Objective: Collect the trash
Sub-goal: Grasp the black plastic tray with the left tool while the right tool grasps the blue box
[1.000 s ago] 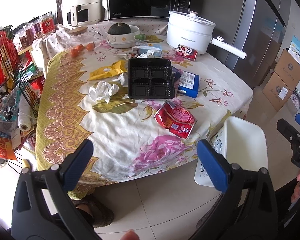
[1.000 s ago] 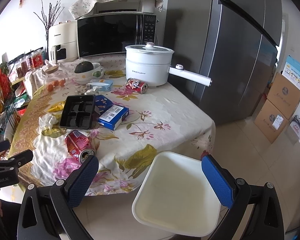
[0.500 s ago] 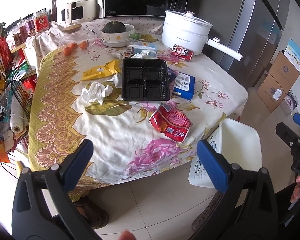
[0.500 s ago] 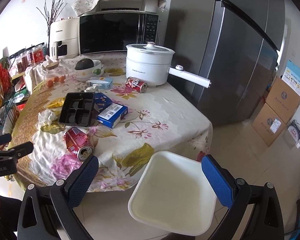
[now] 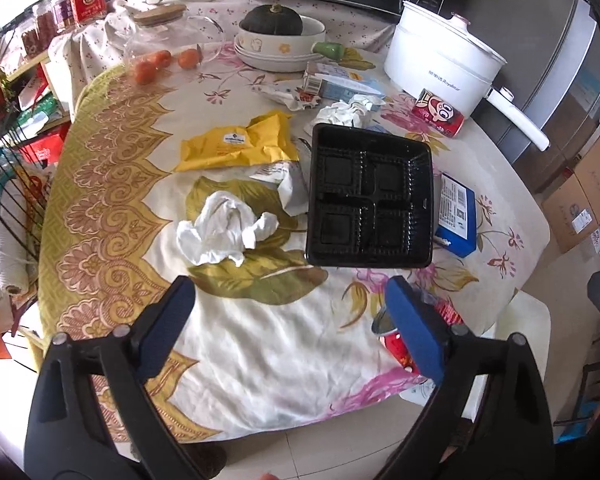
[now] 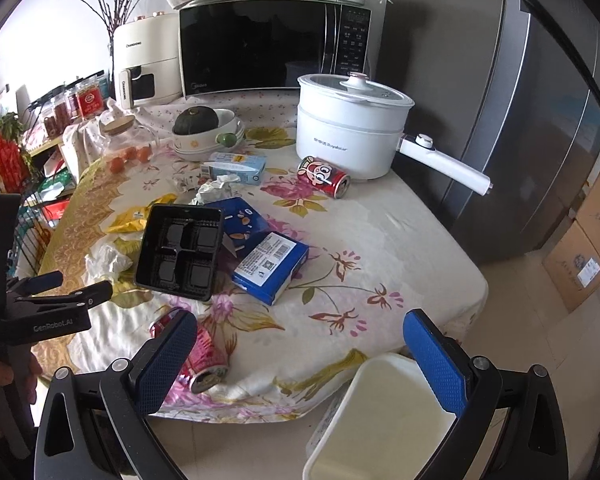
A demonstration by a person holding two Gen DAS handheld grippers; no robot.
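My left gripper (image 5: 288, 320) hangs over the near edge of the flowered table (image 5: 284, 364), its jaws wide, just narrowing a little, with nothing between them. My right gripper (image 6: 300, 356) is spread wide and empty too. The trash is scattered ahead. A crushed red can (image 6: 204, 356) lies nearest, by the table's near edge. Past it sit a black tray (image 5: 370, 200), a crumpled white tissue (image 5: 224, 232) to its left, a yellow wrapper (image 5: 240, 146) beyond that, and a blue box (image 5: 456, 212) to the tray's right. A second red can (image 6: 324, 176) rests far off by the white pot (image 6: 352, 120). The white bin (image 6: 384, 420) stands on the floor at the near right, below the table's edge. The risks, as I judge them: the near can rolling off the edge if nudged, the light tray skidding under one finger, and dropped trash missing the low bin.
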